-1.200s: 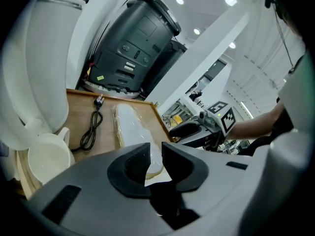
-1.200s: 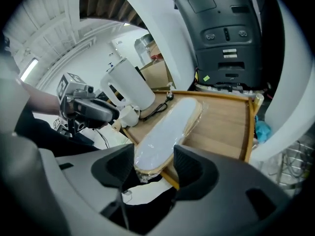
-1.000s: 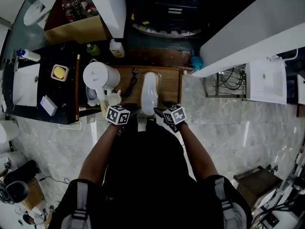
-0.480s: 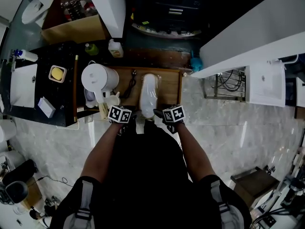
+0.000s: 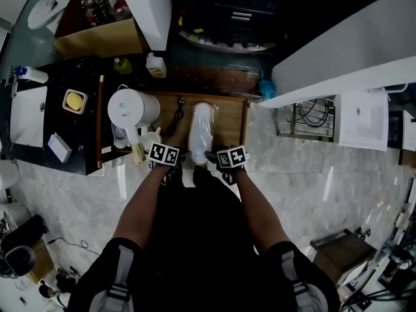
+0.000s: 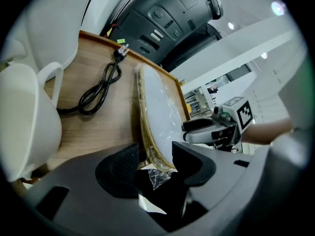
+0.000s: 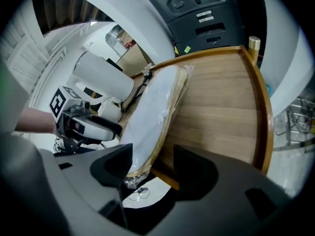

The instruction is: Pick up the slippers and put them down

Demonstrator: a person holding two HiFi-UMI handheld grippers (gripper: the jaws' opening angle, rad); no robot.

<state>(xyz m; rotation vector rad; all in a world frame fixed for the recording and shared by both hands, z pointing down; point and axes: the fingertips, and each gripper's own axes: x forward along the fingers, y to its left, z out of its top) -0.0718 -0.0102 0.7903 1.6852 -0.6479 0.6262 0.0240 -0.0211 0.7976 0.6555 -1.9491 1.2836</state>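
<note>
Your left gripper (image 6: 156, 157), jaws opening around the wrapped slippers (image 6: 158, 102), your right gripper (image 7: 153, 164), jaws apart astride them, heel ends hidden behind the jaws

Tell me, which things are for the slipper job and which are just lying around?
For the job: wrapped slippers; left hand-held gripper, jaws opening round their end; right hand-held gripper; wooden tray.
Just lying about: white kettle; black cord; white mug.
</note>
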